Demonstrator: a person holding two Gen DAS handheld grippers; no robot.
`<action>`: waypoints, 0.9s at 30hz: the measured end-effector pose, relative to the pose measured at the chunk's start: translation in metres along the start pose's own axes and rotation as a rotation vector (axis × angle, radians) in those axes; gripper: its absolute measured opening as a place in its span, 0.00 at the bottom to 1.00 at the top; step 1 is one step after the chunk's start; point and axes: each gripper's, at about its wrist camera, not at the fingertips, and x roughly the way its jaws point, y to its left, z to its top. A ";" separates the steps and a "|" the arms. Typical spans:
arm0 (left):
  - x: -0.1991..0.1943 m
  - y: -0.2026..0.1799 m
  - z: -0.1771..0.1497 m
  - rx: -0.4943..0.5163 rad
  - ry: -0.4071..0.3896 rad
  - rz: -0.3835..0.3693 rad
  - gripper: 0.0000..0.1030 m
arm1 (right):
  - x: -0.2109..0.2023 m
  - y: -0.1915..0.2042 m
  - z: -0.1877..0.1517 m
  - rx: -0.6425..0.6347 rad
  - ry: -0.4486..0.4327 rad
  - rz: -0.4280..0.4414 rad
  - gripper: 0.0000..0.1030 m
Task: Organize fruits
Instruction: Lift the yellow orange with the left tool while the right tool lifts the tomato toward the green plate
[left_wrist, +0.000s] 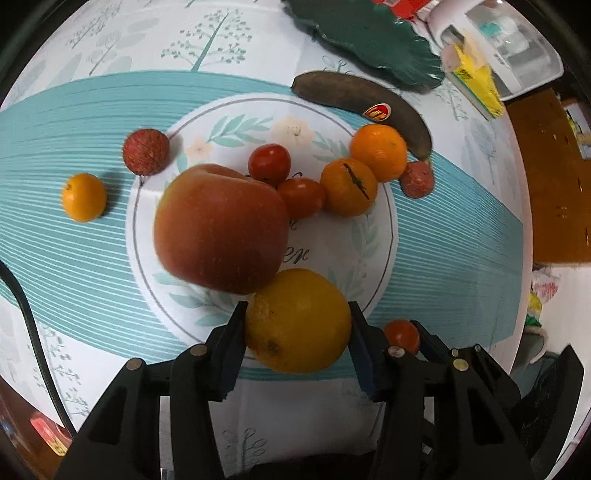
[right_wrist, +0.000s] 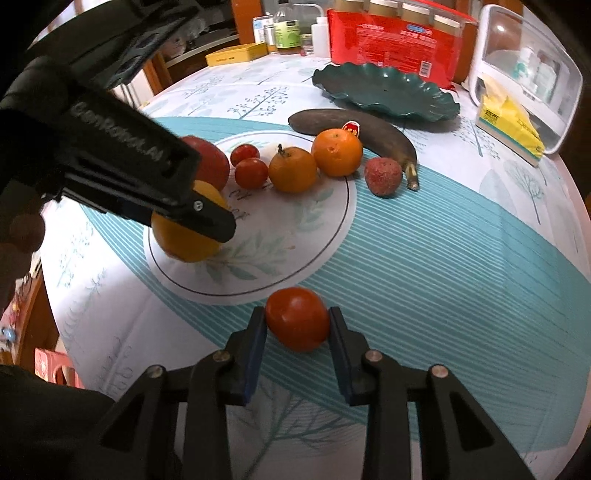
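Observation:
My left gripper (left_wrist: 297, 308) is shut on a large yellow orange (left_wrist: 298, 320), low over the tablecloth's printed white circle (left_wrist: 332, 258); it also shows in the right wrist view (right_wrist: 184, 236). My right gripper (right_wrist: 297, 314) is shut on a red tomato (right_wrist: 297, 318), which also shows in the left wrist view (left_wrist: 402, 333). A red apple (left_wrist: 221, 229), two small tomatoes (left_wrist: 269, 162), two mandarins (left_wrist: 349, 192) and a lychee (left_wrist: 417, 179) lie in a row. A dark banana (left_wrist: 365, 105) lies behind them. A dark green wavy plate (right_wrist: 384, 90) stands at the back.
A second lychee (left_wrist: 146, 151) and a small mandarin (left_wrist: 83, 197) lie left of the circle. A yellow packet (right_wrist: 513, 127), white plastic box (right_wrist: 532, 70), red package (right_wrist: 395, 40) and bottles (right_wrist: 288, 31) stand at the table's far edge. A black cable (left_wrist: 33, 343) runs at left.

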 end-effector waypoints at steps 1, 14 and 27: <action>-0.006 0.000 0.000 0.014 -0.006 -0.002 0.48 | -0.002 0.002 0.001 0.011 -0.003 0.000 0.32; -0.100 0.028 0.014 0.184 -0.171 -0.012 0.48 | -0.032 0.043 0.043 0.106 -0.128 -0.093 0.32; -0.154 0.039 0.067 0.335 -0.273 0.000 0.48 | -0.043 0.051 0.117 0.192 -0.250 -0.171 0.32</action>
